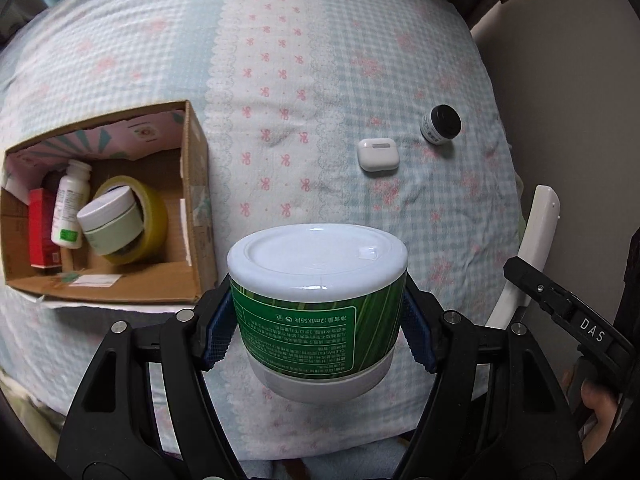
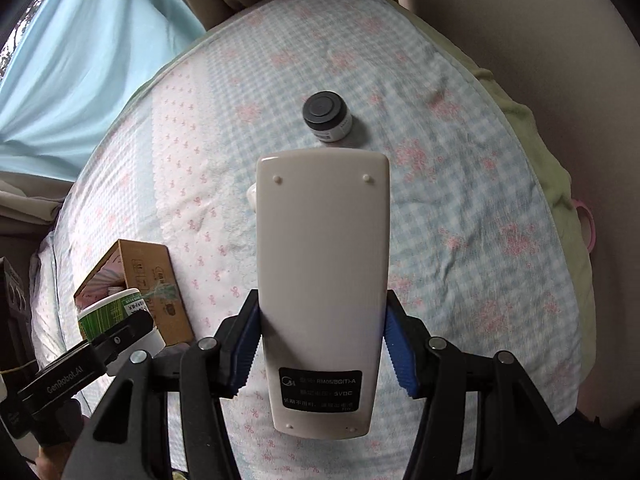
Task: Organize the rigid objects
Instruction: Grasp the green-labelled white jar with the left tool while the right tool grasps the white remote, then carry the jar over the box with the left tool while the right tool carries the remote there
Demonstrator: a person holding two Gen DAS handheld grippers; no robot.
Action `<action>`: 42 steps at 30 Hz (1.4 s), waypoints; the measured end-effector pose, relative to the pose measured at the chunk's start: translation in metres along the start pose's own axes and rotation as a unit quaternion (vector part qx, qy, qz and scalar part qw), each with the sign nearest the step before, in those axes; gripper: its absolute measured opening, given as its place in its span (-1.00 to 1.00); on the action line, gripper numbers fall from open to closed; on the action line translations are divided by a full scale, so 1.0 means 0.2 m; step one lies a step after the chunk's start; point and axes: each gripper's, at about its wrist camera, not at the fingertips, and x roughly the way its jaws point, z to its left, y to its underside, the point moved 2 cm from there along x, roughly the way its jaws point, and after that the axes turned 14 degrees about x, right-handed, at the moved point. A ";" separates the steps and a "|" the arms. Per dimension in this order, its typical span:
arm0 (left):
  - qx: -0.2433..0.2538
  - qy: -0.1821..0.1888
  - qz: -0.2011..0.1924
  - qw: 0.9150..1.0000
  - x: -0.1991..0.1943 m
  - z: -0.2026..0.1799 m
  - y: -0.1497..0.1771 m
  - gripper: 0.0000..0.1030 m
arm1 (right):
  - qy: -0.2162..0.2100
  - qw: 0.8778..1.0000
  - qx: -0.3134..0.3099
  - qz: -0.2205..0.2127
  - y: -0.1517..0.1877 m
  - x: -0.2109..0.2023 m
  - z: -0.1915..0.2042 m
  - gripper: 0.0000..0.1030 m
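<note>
Both cameras are looking down at the bed (image 1: 304, 80) from close above. Both are seeing the small black jar (image 1: 441, 124) and the cardboard box (image 2: 160, 280).

On my bed (image 1: 304, 60): a cardboard box (image 1: 196, 184) by the left edge; earbud case (image 1: 378, 155) and small black-capped jar (image 1: 440, 124) toward the right edge.

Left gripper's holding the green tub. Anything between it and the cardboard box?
No visible obstacle: only bare bedsheet lies between the green tub in the left gripper and the open cardboard box. The box already holds items, leaving limited floor space.
</note>
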 end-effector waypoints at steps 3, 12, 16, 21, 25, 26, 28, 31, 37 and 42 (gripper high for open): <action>-0.015 0.000 -0.013 1.000 -0.11 0.13 0.07 0.32 | -0.011 1.000 -0.021 -0.005 0.03 0.00 0.15 0.03; -0.049 -0.013 -0.044 0.998 -0.37 0.54 0.28 0.32 | -0.033 0.996 -0.084 -0.005 0.20 0.05 0.57 0.03; -0.076 -0.012 -0.051 0.996 -0.46 0.74 0.38 0.32 | -0.036 0.994 -0.106 0.001 0.30 0.07 0.75 0.03; -0.078 -0.022 -0.050 0.995 -0.52 0.98 0.47 0.32 | -0.038 0.992 -0.122 0.008 0.41 0.10 0.95 0.03; -0.075 -0.024 -0.042 0.996 -0.52 1.16 0.50 0.32 | -0.043 0.992 -0.115 0.021 0.48 0.18 1.10 0.03; -0.073 -0.023 -0.038 0.996 -0.51 1.20 0.50 0.32 | -0.044 0.992 -0.112 0.026 0.50 0.21 1.14 0.03; -0.070 -0.022 -0.030 0.997 -0.48 1.28 0.50 0.32 | -0.051 0.993 -0.099 0.036 0.52 0.26 1.20 0.03; -0.065 -0.020 -0.014 0.998 -0.42 1.37 0.49 0.32 | -0.065 0.994 -0.071 0.057 0.54 0.35 1.28 0.03; -0.046 -0.012 0.027 0.998 -0.26 1.51 0.46 0.32 | -0.098 0.988 0.019 0.115 0.56 0.58 1.38 0.03; -0.012 -0.010 0.056 0.998 -0.12 1.54 0.42 0.32 | -0.092 0.983 0.071 0.142 0.54 0.74 1.40 0.03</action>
